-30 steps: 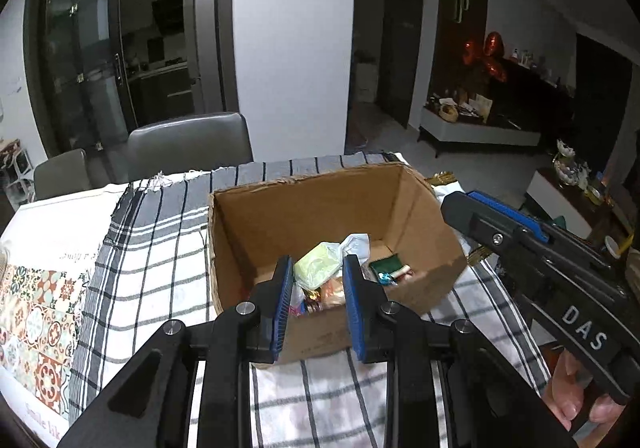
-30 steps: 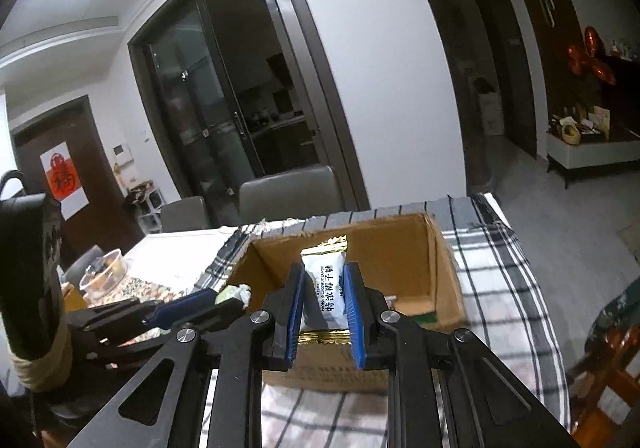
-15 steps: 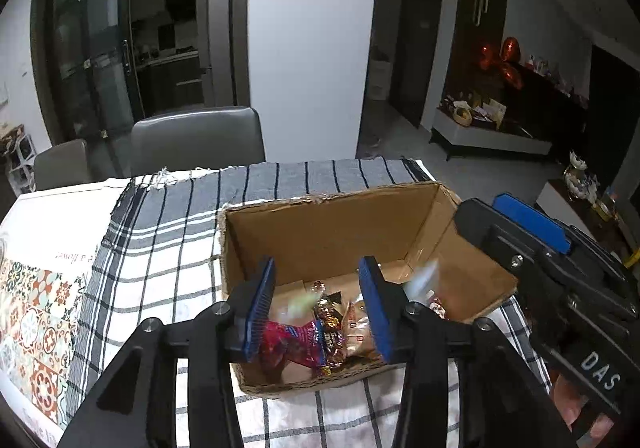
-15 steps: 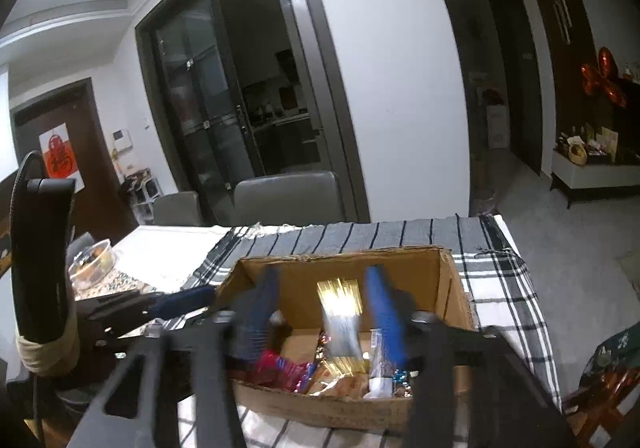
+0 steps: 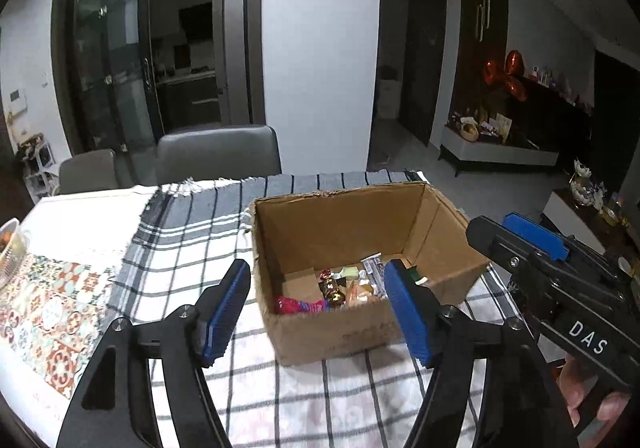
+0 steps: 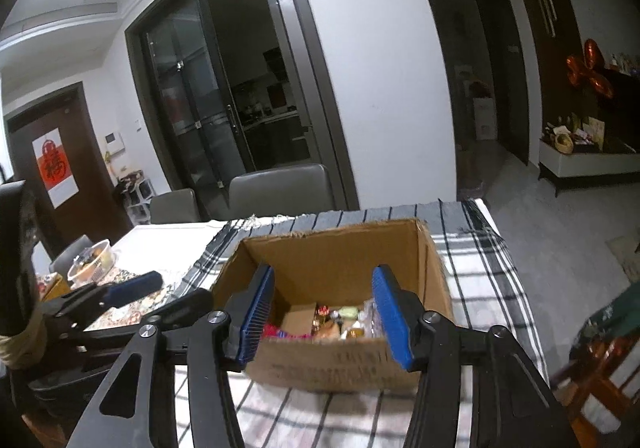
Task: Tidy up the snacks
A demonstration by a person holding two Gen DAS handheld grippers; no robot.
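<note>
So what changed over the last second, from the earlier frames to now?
Both tongs let go. The left tongs dropped a pale green packet and the right tongs a white packet; both sets have just been opening, nothing between them. The snacks lie in the cardboard box, which stayed put.

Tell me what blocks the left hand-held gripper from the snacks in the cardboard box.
Only the brown cardboard box's near wall stands between the left hand-held gripper and the wrapped snacks. The box top is open and nothing covers them. The jaws, just opening, are empty.

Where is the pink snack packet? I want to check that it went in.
The pink snack packet lies inside the cardboard box, at its near-left corner by the front wall, left of the other wrapped sweets.
</note>
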